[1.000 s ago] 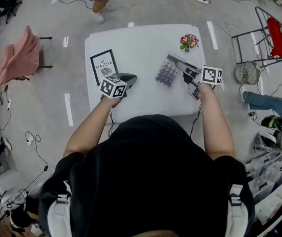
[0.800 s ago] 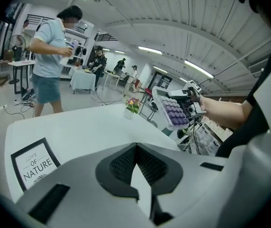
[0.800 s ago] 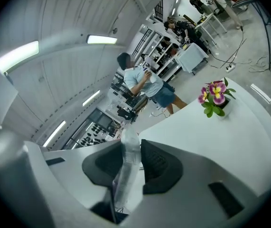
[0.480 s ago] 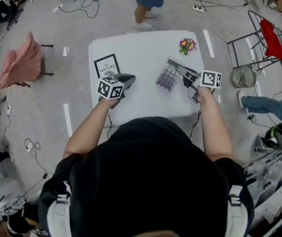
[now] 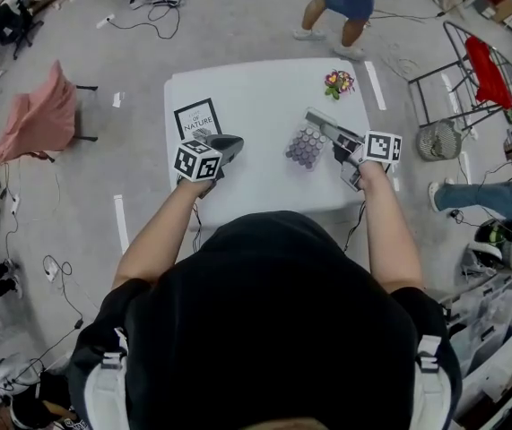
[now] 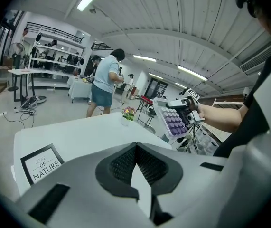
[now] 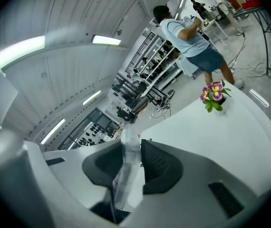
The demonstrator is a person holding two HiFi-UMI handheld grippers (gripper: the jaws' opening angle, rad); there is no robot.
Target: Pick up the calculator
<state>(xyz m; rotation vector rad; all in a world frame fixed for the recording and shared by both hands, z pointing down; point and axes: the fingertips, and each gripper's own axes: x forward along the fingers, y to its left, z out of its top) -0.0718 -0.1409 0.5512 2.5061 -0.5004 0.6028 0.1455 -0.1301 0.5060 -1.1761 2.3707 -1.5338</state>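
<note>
We are holding the calculator (image 5: 308, 144) in the air above the counter (image 5: 256, 88) with the right hand-held gripper (image 5: 340, 141), its 2 jaws clamping on the calculator's edge. The left hand-held gripper (image 5: 235, 141) is hovering beside a framed sign (image 5: 196, 118), its jaws pressing together on nothing. A flower pot (image 5: 338, 81) is standing near the counter's far edge.
</note>
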